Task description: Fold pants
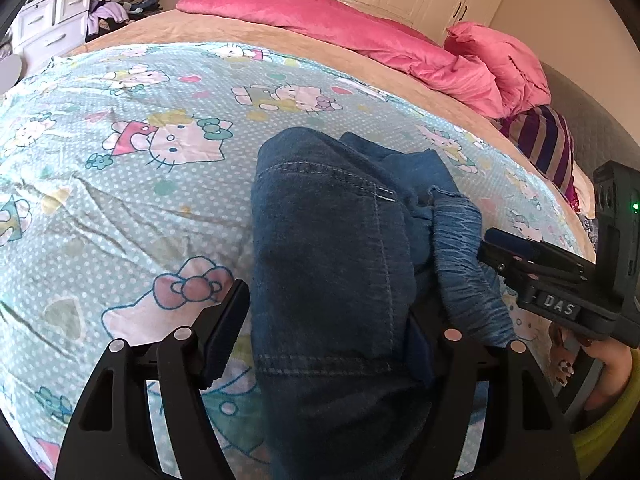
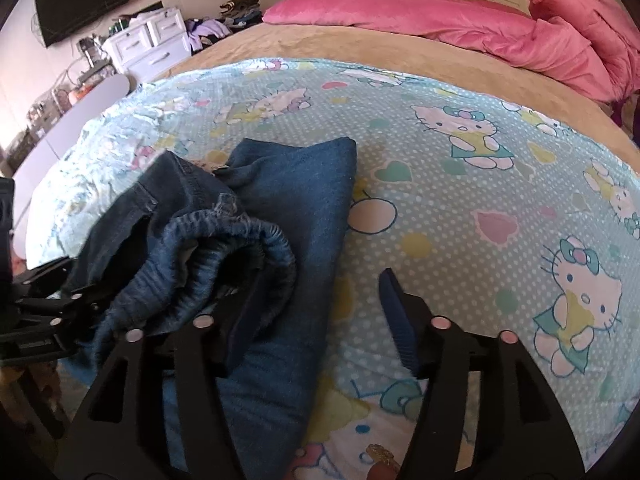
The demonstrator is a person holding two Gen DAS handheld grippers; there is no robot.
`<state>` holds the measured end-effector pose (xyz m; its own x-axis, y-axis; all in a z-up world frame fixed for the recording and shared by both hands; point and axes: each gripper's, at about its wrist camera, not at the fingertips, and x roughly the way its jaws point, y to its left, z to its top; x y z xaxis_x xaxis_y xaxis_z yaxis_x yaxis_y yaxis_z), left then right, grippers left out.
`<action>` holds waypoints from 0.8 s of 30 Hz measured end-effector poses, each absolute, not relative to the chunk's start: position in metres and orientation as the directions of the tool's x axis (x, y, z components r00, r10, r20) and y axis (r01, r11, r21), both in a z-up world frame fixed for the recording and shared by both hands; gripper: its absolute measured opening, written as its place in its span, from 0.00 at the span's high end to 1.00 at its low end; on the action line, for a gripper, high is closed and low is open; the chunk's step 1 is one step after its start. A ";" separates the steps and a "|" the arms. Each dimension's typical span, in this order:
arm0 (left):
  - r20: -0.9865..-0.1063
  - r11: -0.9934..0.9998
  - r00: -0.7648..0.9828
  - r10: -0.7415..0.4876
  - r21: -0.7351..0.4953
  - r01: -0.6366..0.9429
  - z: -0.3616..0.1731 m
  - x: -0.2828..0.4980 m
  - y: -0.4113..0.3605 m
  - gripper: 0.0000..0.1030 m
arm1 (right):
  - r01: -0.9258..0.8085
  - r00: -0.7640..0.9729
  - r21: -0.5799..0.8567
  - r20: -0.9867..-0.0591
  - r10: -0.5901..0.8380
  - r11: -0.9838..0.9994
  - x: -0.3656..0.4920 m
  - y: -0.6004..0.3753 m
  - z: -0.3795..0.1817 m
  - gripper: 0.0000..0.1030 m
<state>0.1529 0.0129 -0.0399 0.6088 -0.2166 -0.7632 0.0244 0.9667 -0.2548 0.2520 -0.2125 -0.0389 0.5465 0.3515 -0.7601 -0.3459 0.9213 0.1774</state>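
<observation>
Blue denim pants (image 1: 332, 248) lie bunched and partly folded on a light-blue Hello Kitty sheet (image 1: 132, 184). In the left wrist view my left gripper (image 1: 332, 320) is open, its fingers straddling the denim, the right finger hidden behind the cloth. The elastic waistband (image 1: 460, 248) curls up at the right, where the right gripper (image 1: 504, 252) touches it. In the right wrist view my right gripper (image 2: 320, 312) is open; its left finger (image 2: 244, 320) sits inside the waistband opening (image 2: 224, 256), the right finger (image 2: 400, 320) over the bare sheet (image 2: 460, 208).
A pink duvet (image 1: 360, 36) and pillow (image 1: 504, 64) lie at the far side of the bed on a tan blanket (image 1: 280, 40). A striped cushion (image 1: 548, 140) is at the right. White drawers (image 2: 148, 44), a clothes pile and a wall TV (image 2: 84, 0) stand beyond.
</observation>
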 end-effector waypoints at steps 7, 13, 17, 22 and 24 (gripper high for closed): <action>-0.746 0.970 0.637 -0.195 -0.243 0.013 -0.019 0.134 0.018 0.14 | -0.357 0.590 0.192 -0.712 0.380 0.914 0.225 -0.227 -0.012 0.21; -0.713 0.970 0.678 -0.178 -0.244 -0.003 0.004 0.107 0.026 0.11 | -0.368 0.628 0.191 -0.671 0.395 0.910 0.198 -0.237 0.009 0.09; -0.694 0.971 0.701 -0.165 -0.239 -0.007 0.020 0.091 0.029 0.04 | -0.369 0.655 0.191 -0.641 0.400 0.910 0.180 -0.238 0.020 0.09; -0.678 0.978 0.723 -0.134 -0.209 -0.015 0.038 0.069 0.032 0.04 | -0.365 0.694 0.179 -0.602 0.396 0.913 0.158 -0.241 0.033 0.09; -0.675 0.981 0.728 -0.122 -0.192 -0.012 0.042 0.060 0.032 0.04 | -0.358 0.715 0.169 -0.583 0.386 0.918 0.147 -0.243 0.039 0.09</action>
<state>0.0603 0.0318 0.0425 0.7278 -0.1225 -0.6748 -0.0125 0.9814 -0.1916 0.1475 -0.2427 0.0392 0.7146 0.3860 -0.5834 -0.3579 0.9183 0.1691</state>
